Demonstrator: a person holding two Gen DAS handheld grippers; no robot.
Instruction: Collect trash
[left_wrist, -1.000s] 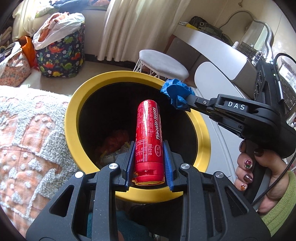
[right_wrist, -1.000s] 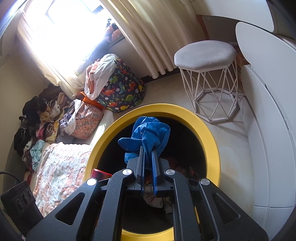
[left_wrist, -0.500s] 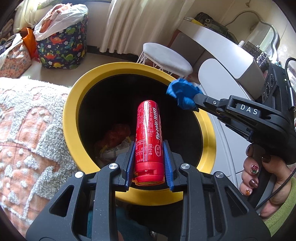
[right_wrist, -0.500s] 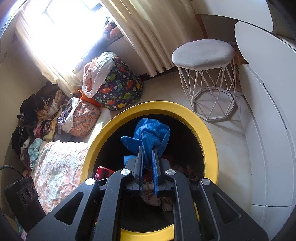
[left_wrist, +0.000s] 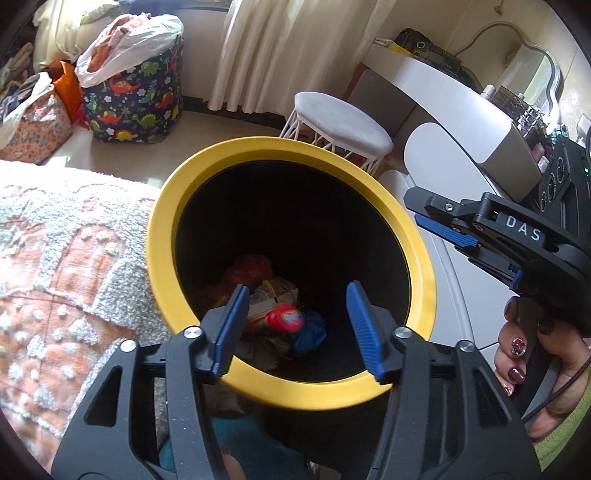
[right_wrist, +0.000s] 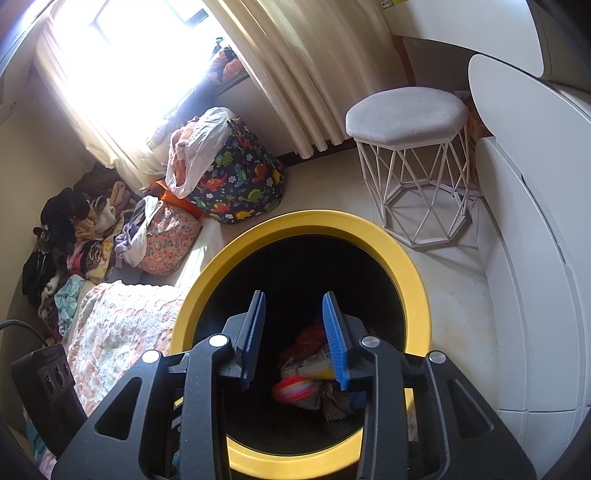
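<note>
Both grippers hang over the yellow-rimmed bin with jaws spread and nothing between them: the left gripper wide, the right gripper narrower. Down at the bin's bottom lie the red can, the blue wad touching it, and other wrappers.

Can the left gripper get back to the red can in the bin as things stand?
Probably yes. The left gripper is open and empty over the mouth of the yellow-rimmed bin, and the red can lies on top of the trash with nothing over it. It sits deep, though, beside the blue wad.
</note>
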